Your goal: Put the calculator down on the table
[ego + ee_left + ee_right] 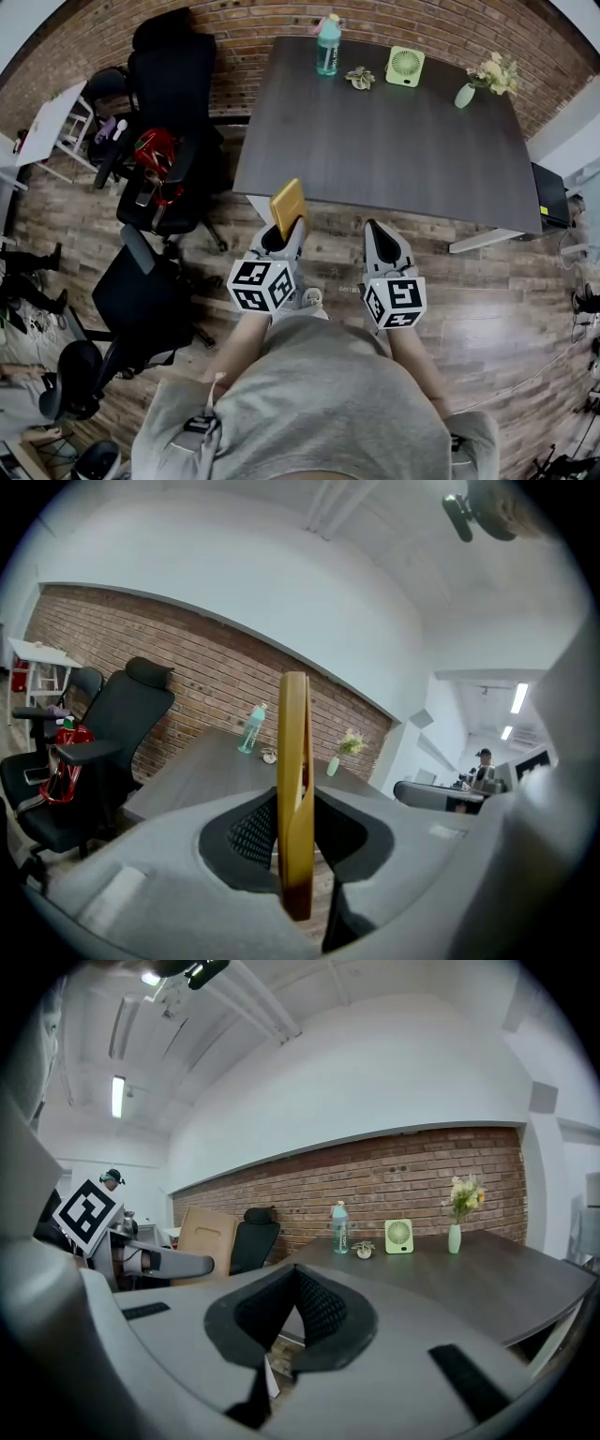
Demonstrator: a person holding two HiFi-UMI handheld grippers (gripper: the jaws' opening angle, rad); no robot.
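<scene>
Small vase on table holds flowers

Teal bottle, green fan, flower vase in row; black office chairs left.

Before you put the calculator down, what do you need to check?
1. Calculator gripped: ok, the left gripper is shut on it, and it stands on edge.
2. Landing spot: ok, the near part of the table is bare.
3. Other things out of the way: ok, the bottle, fan and vase stand along the far edge.
4. Calculator over the table: not ok, it is only at the near edge.
5. Right gripper clear: ok, it is shut, empty and off to the side.
6. Which face will land up: cannot tell.
</scene>
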